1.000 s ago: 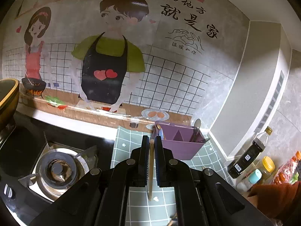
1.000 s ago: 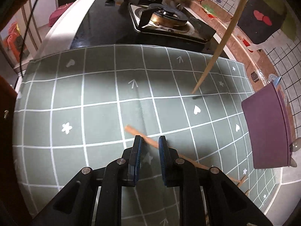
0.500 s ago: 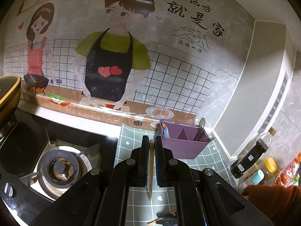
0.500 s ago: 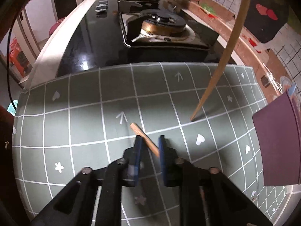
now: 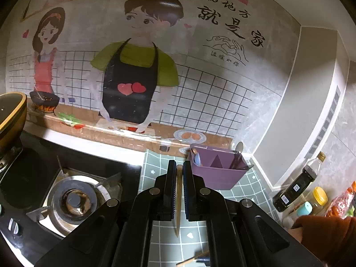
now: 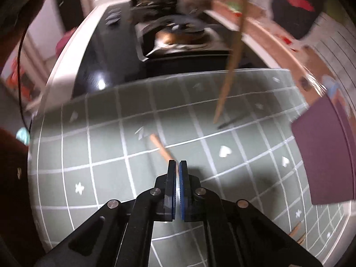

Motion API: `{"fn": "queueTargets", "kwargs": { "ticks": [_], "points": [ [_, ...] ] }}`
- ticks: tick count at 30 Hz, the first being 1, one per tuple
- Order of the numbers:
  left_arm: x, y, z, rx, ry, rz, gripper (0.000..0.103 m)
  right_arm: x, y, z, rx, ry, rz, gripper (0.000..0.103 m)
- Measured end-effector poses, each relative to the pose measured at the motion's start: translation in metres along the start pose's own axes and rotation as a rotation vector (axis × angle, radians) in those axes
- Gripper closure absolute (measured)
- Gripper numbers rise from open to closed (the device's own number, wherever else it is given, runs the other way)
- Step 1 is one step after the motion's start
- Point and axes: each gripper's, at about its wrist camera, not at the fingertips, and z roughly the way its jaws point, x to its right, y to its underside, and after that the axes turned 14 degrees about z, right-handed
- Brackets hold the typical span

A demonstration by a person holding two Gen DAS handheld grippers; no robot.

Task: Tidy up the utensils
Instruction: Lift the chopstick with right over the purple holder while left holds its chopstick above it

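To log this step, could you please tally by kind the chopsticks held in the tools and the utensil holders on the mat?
Chopsticks: 2, the pale chopstick in the left tool and the brown chopstick in the right tool.
Holders: 1, the purple holder.
Total: 3.

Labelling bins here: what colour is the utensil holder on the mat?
Purple; the utensil holder shows best in the left wrist view.
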Motion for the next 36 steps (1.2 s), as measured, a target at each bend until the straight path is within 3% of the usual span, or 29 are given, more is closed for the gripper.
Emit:
{"fn": "queueTargets", "kwargs": {
  "ticks": [5, 10, 16, 19, 22, 36],
  "points": [
    [-0.008, 0.006, -0.005, -0.004, -0.016, -0.017, 0.097, -0.022, -0.007, 0.009, 0.015, 0.009, -0.092, 0.089],
    [-0.013, 0.009, -0.008, -0.007, -0.025, -0.026, 0.097, -0.027, -0.017, 0.016, 0.023, 0.052, -0.161, 0.087],
    [-0.016, 0.01, -0.009, -0.007, -0.025, -0.03, 0.097, -0.02, -0.016, 0.024, -0.015, 0.002, -0.172, 0.086],
    [-0.016, 0.01, -0.009, -0.001, -0.019, -0.034, 0.097, -0.009, -0.018, 0.025, -0.013, -0.031, -0.097, 0.092],
    [-0.016, 0.01, -0.008, -0.002, -0.016, -0.033, 0.097, -0.001, -0.016, 0.013, 0.049, 0.006, -0.047, 0.096],
    [0.02, -0.013, 0.01, -0.003, 0.048, 0.006, 0.097, 0.083, -0.007, -0.121, 0.366, 0.08, 0.533, 0.098]
  ]
}}
